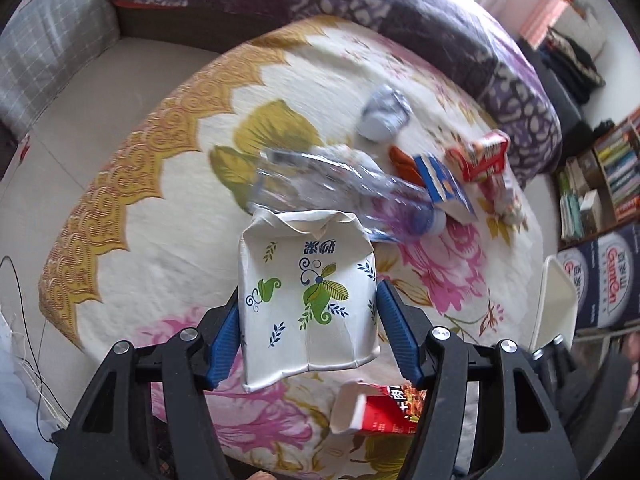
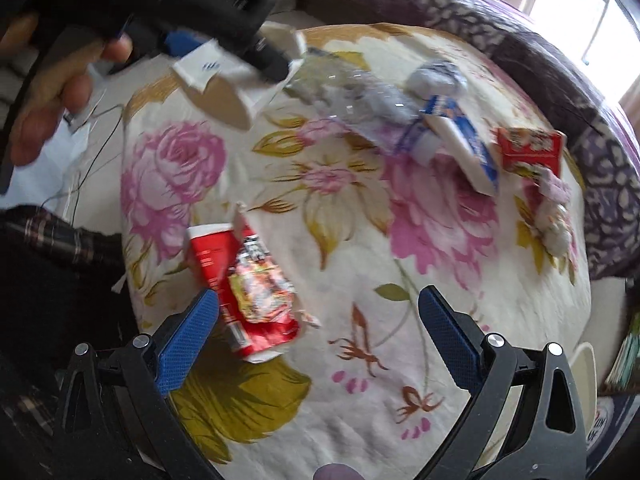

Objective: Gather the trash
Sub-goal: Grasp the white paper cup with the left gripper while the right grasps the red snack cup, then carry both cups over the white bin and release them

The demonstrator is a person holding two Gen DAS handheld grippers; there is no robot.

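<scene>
My left gripper [image 1: 308, 294] is shut on a squashed white paper cup [image 1: 304, 264] with green leaf prints, both blue pads against its sides, held above the floral tablecloth [image 1: 160, 240]. The right wrist view shows the same cup [image 2: 216, 84] at top left, with a person's hand [image 2: 52, 92] behind it. My right gripper [image 2: 320, 294] stands open over the cloth. A crushed red cup [image 2: 248, 280] lies just inside its left finger, untouched. Farther back lie a clear plastic bottle [image 2: 360, 100], a blue-white carton [image 2: 464, 140], a red box [image 2: 528, 148] and a crumpled grey wad [image 2: 436, 74].
A purple patterned blanket [image 1: 400, 12] covers the sofa behind the round table. At the right stand a bookshelf [image 1: 600, 172] and a white chair [image 1: 556, 304]. A thin black cable [image 1: 24, 320] hangs off the table's left side, and a checked cushion [image 1: 52, 48] lies at the far left.
</scene>
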